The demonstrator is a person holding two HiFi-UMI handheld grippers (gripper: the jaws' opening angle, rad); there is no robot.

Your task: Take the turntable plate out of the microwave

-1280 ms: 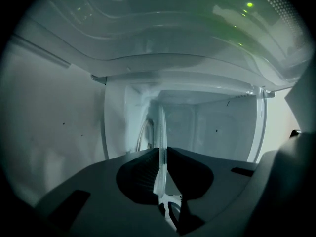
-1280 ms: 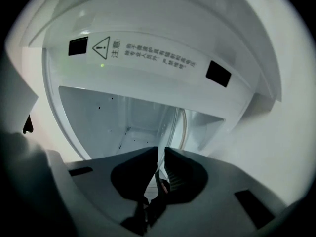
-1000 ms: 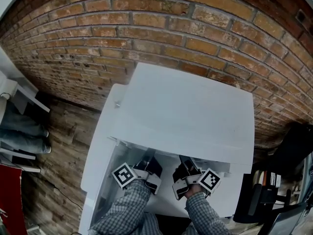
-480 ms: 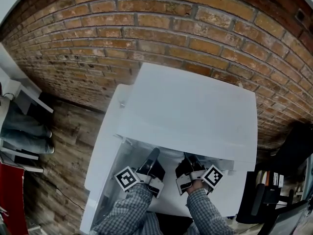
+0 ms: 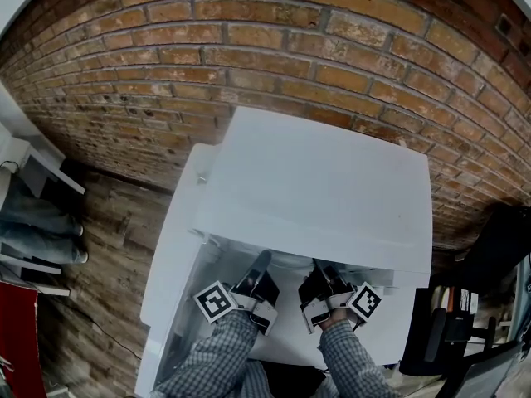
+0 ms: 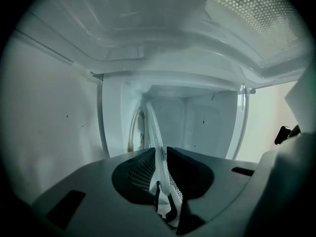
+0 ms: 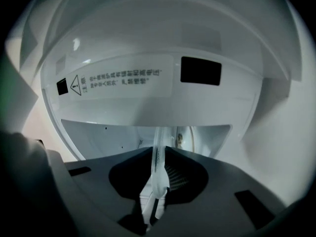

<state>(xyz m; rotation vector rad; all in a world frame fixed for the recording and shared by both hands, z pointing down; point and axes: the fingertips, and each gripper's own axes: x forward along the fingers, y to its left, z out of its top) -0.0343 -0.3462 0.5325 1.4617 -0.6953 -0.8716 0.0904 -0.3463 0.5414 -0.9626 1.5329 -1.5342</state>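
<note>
From the head view, a white box-shaped microwave [image 5: 315,181] fills the centre, with a red brick wall [image 5: 249,48] behind it at 12 o'clock. Two checked sleeves [image 5: 224,347] come up from 6 o'clock. The left gripper [image 5: 260,265] at 7 o'clock and the right gripper [image 5: 320,274] at 5 o'clock both point under the microwave's top into its open front. What they hold is hidden from here.

In the left gripper view, the clear glass turntable plate [image 6: 153,132] shows edge-on as a thin, pale, translucent band. It runs from the dark jaws toward 12 o'clock and leans slightly to 11. The jaws pinch its rim, pads tight against both faces. The plate lies inside the white cavity, reaching toward the back wall.

In the right gripper view, the same glassy rim stands as a narrow upright strip at 6 o'clock. The jaws have just been closing and now clamp it. A white warning label [image 7: 118,78] sits at 11 o'clock.
</note>
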